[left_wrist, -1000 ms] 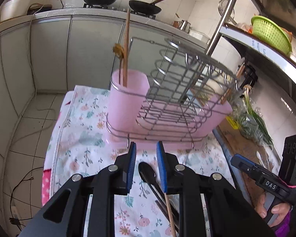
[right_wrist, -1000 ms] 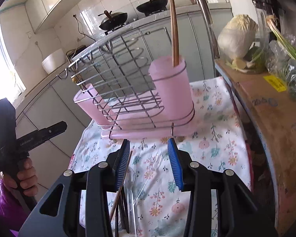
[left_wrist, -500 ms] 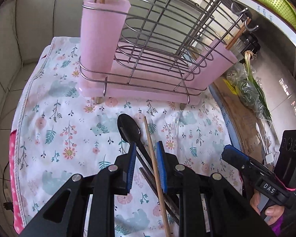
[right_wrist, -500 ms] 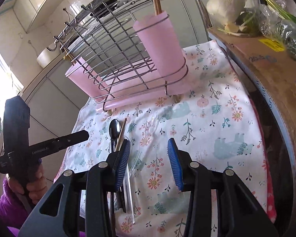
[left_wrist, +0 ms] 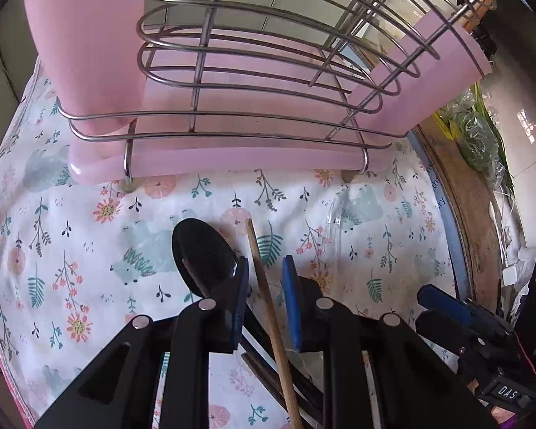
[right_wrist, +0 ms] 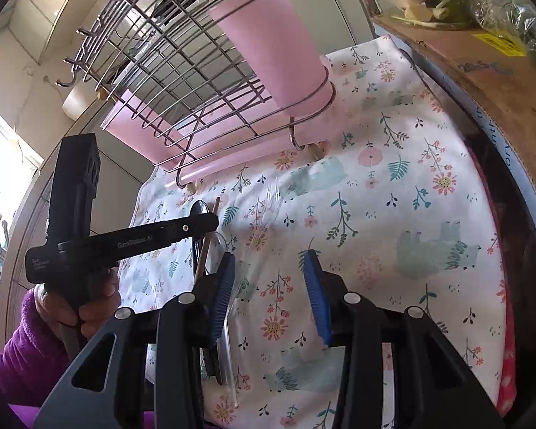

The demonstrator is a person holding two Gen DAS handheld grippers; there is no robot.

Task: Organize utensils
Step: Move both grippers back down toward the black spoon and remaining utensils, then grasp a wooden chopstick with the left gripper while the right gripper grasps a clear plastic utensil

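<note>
Item: wooden chopstick [left_wrist: 268, 304], flat on the floral-clothed table [left_wrist: 71, 250] just in front of the pink wire utensil rack [left_wrist: 250, 71]. Long axis runs fore-and-aft, passing between the parted fingers of the left hand-held gripper [left_wrist: 264, 296], not yet clamped. Black spoon [left_wrist: 203, 254] lies just left, under the left finger. Right hand-held gripper [right_wrist: 271, 293] open, empty, farther off. Change: the left has dropped low over the pile since a second ago.
</note>
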